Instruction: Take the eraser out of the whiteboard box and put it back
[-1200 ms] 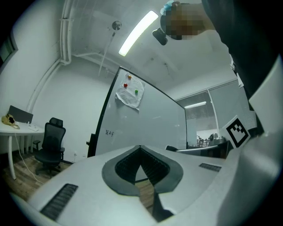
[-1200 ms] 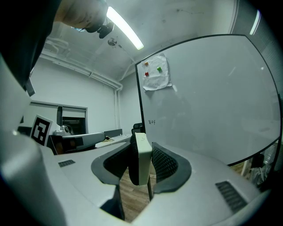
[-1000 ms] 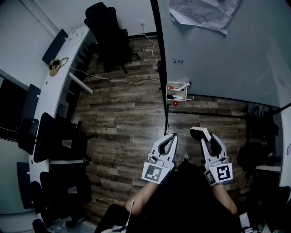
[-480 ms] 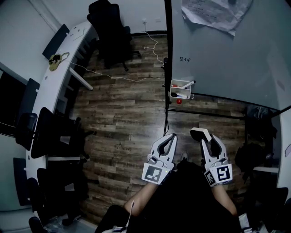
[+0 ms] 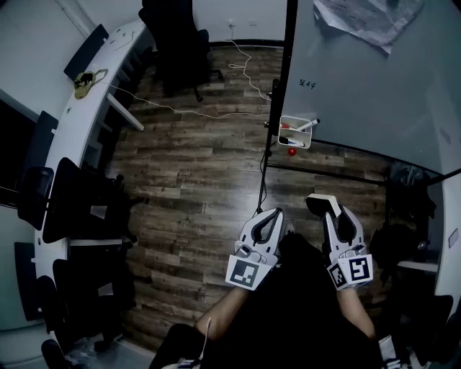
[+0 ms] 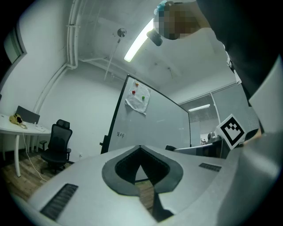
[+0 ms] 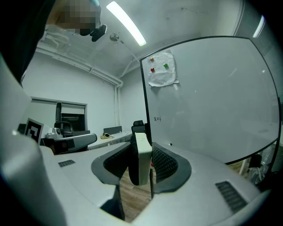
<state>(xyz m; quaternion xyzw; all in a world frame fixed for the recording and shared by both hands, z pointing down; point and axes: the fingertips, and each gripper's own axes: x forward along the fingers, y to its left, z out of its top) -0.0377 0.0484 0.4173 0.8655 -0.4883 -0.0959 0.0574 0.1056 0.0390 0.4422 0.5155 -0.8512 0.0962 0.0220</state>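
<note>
The right tongs (image 5: 325,209) grip the rectangular whiteboard eraser (image 7: 141,160), which has a pale plastic back and a dark felt face. It stands on edge between the two jaws, and both pads press on its flat sides. The left tongs (image 5: 274,215) are closed, their tips meet and nothing is between them. Both tongs are held near the person, side by side, over the dark wooden plank floor (image 5: 202,166), the left one a little apart from the right one.

The eraser is therefore outside the small white open whiteboard box (image 5: 294,122). This box hangs at the lower left corner of the large grey-white whiteboard (image 5: 374,86), farther away than the tongs and well apart from them. Some markers lie in the box, and one of them sticks out to the right over its rim. A small red round thing (image 5: 292,151) sits just under the box; what it is cannot be told. A crumpled white paper sheet (image 5: 367,18) is fixed near the top of the whiteboard.

At the far left a long curved white bench (image 5: 72,122) runs along the wall.
</note>
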